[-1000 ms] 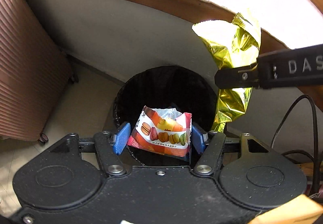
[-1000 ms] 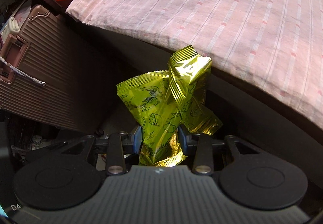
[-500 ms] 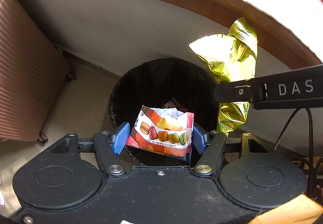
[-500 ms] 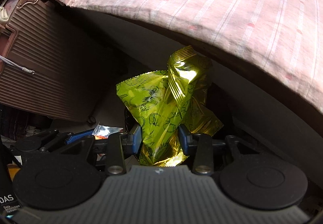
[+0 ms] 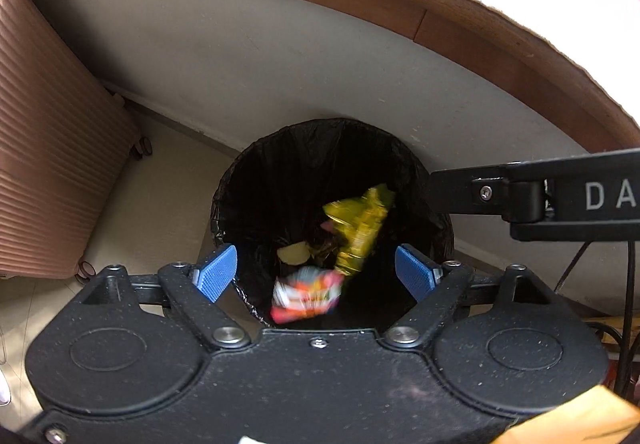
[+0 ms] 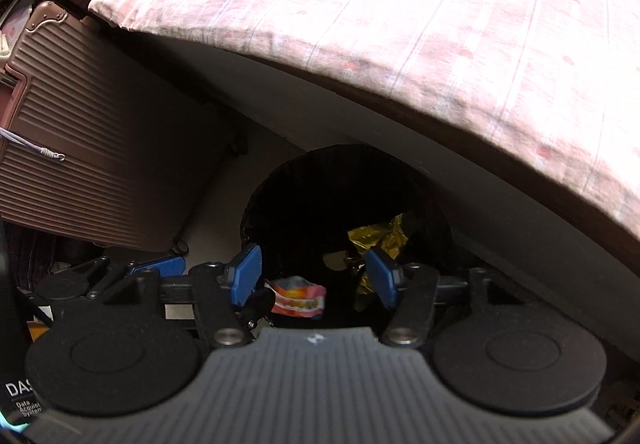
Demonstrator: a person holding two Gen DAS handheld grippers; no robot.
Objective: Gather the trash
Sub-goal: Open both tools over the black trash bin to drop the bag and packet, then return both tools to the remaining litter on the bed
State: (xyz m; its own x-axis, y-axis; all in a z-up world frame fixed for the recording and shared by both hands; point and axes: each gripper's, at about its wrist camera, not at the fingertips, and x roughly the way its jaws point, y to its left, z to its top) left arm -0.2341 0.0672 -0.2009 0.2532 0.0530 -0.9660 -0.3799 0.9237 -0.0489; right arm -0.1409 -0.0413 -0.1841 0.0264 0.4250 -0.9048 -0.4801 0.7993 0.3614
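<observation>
Black-lined round trash bin on the pale floor, below both grippers, just beside the white wall under the pink-clothed table. Left gripper opening wide, blue pads clear of everything, nothing gripped. Right gripper likewise opening, empty. Blurred orange-and-white snack packet and crumpled gold foil wrapper inside the bin mouth. Ribbed brown suitcase at far left.

A black liner fills the bin. Inside lie a shiny gold-yellow wrapper and an orange, red and white snack packet. The suitcase is ribbed dusty pink; the bedsheet pale pink with fine stripes.
</observation>
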